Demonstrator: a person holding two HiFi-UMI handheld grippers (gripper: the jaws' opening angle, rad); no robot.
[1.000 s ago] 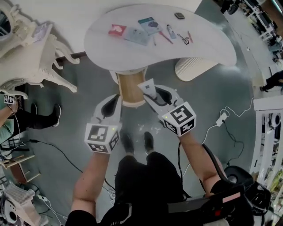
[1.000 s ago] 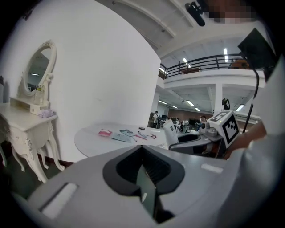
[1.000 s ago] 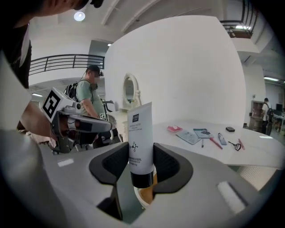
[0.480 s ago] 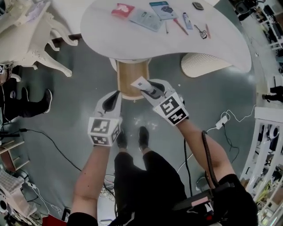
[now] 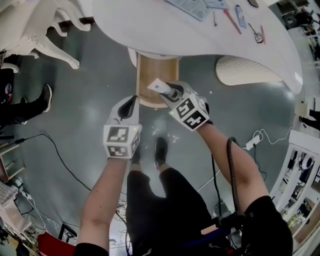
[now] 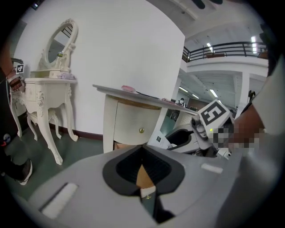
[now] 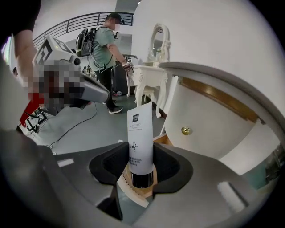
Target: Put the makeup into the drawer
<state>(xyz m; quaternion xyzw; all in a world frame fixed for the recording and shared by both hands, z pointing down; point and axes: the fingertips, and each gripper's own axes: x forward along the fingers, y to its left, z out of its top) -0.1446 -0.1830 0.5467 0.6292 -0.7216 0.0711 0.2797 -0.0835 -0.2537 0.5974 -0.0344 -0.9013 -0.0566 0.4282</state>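
My right gripper (image 5: 169, 91) is shut on a white makeup tube (image 7: 140, 138), which stands up between the dark pads, cap end down. In the head view the tube (image 5: 158, 86) pokes out over the near edge of the drawer (image 5: 157, 75), which is pulled out below the white table (image 5: 150, 30) with its wooden inside showing. The drawer's curved white front and brass knob (image 7: 186, 130) are close on the right in the right gripper view. My left gripper (image 5: 131, 101) hangs just left of the drawer, jaws together and empty.
More makeup items (image 5: 235, 15) lie on the table top. A white ribbed stool (image 5: 247, 70) sits right of the drawer. A white vanity with a mirror (image 6: 49, 84) stands to the left, with a person in a green shirt (image 7: 104, 40) beside it. Cables (image 5: 55, 155) trail across the floor.
Both grippers have sunk lower and the right one has tilted down, still gripping the tube. The table and drawer have slid up the head view and look closer.
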